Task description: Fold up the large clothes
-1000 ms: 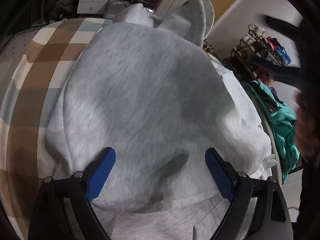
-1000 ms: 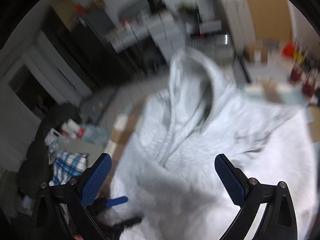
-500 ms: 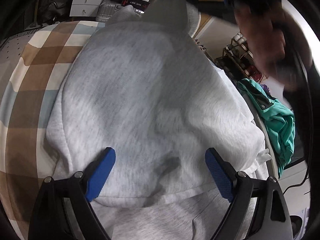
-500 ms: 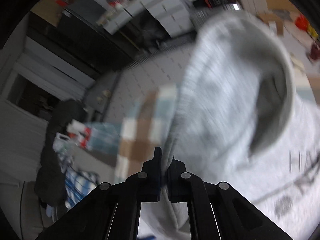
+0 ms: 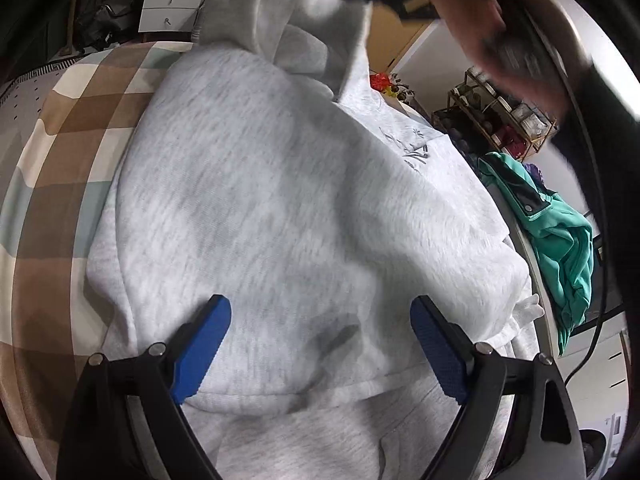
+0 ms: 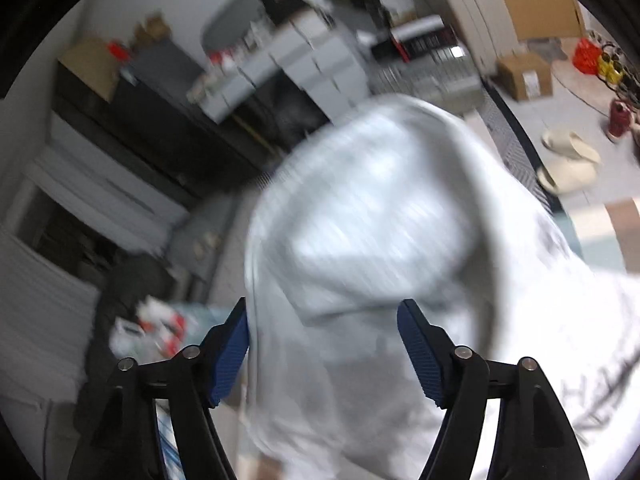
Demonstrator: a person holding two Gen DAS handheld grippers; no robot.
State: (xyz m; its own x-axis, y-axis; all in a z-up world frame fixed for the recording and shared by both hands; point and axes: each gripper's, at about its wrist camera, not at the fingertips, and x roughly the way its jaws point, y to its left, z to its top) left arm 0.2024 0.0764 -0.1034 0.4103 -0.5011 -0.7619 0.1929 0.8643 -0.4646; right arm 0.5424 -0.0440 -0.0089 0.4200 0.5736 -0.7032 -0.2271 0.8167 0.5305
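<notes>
A: One hoodie (image 5: 280, 200), grey, spread over the checked cover (image 5: 60, 140). Most of it lies flat. The hood (image 6: 380, 208) is lifted at the far end, blurred in my right view.

B: Which step?

A: Folding the hood down onto the body, I'd say. My right claw (image 6: 324, 344) is opening now. Hood cloth sits between its pads (image 6: 420, 356), but they don't seem to press it, so I count it as let go.

B: Left one?

A: Left claw (image 5: 320, 344) is spread wide and grasps nothing. It hangs over the hem end, and whether its pads brush the cloth I can't tell.

B: Tips?

A: Let the hood drop square on the chest print (image 5: 412, 152), not skewed to one side. Draw the right claw straight back so the pads don't drag the cloth. Left could pin the body if it slides. Then check the white cord (image 5: 528, 308) at the edge isn't trapped.
</notes>
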